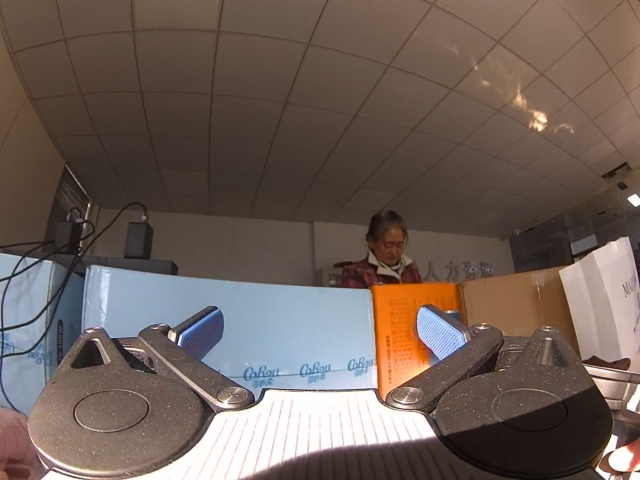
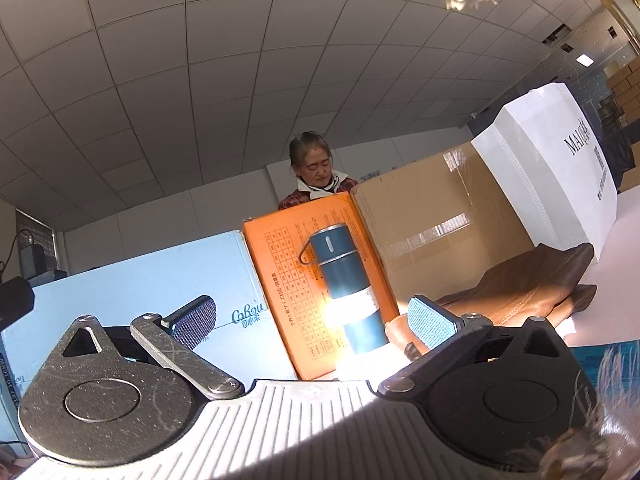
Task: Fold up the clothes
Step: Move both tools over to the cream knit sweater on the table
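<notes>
My left gripper [image 1: 318, 330] is open and empty, pointing up toward boxes and the ceiling. My right gripper [image 2: 312, 322] is open and empty too, its jaws wide apart. A brown leather garment [image 2: 524, 292] lies on the white table [image 2: 624, 248] ahead and to the right of the right gripper, past its right fingertip [image 2: 430, 322]. A sliver of that brown cloth [image 1: 606, 361] shows at the right edge of the left wrist view. A pink cloth edge [image 1: 12, 440] shows at the lower left of the left wrist view.
A blue thermos flask [image 2: 346, 284] stands before an orange box [image 2: 288, 280]. A light blue carton [image 1: 240, 320], a brown cardboard box [image 2: 440, 232] and a white bag [image 2: 560, 168] line the back. A person [image 2: 316, 172] stands behind them. Cables [image 1: 36, 260] hang at left.
</notes>
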Demonstrator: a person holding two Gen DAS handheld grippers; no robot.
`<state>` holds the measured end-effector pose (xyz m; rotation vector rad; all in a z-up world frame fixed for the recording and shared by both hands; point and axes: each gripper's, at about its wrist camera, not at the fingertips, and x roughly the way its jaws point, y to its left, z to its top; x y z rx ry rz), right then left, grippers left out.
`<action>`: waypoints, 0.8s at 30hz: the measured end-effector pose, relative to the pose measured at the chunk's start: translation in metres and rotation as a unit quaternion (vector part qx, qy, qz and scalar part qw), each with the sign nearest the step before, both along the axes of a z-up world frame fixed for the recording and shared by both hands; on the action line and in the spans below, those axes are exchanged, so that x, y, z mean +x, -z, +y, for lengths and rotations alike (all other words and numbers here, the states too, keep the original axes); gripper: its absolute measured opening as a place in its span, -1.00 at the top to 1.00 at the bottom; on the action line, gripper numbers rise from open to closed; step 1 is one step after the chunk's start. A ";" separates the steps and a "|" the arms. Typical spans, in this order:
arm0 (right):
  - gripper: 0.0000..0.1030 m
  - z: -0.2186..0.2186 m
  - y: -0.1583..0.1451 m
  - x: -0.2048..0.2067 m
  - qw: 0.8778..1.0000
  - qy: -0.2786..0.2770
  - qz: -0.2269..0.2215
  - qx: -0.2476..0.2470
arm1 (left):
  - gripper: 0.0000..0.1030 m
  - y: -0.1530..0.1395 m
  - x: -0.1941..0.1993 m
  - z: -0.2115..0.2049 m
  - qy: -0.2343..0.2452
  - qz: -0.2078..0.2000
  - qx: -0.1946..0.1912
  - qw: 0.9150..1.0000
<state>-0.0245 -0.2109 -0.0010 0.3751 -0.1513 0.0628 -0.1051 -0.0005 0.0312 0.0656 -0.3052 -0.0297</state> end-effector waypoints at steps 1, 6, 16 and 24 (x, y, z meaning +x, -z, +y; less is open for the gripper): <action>-1.00 0.000 0.000 -0.001 1.000 -0.026 -0.003 0.004 | -1.00 -0.002 -0.007 0.002 -0.003 0.003 0.003 1.000; -1.00 0.003 0.000 0.002 0.988 -0.150 0.011 0.020 | -1.00 -0.009 -0.056 0.026 -0.068 -0.019 0.009 0.997; -1.00 0.014 0.005 0.005 0.950 -0.300 0.081 0.044 | -1.00 -0.005 -0.158 0.151 -0.296 0.003 -0.065 0.953; -1.00 0.076 0.003 0.001 0.888 -0.415 0.182 0.081 | -1.00 0.014 -0.228 0.279 -0.402 0.085 -0.297 0.862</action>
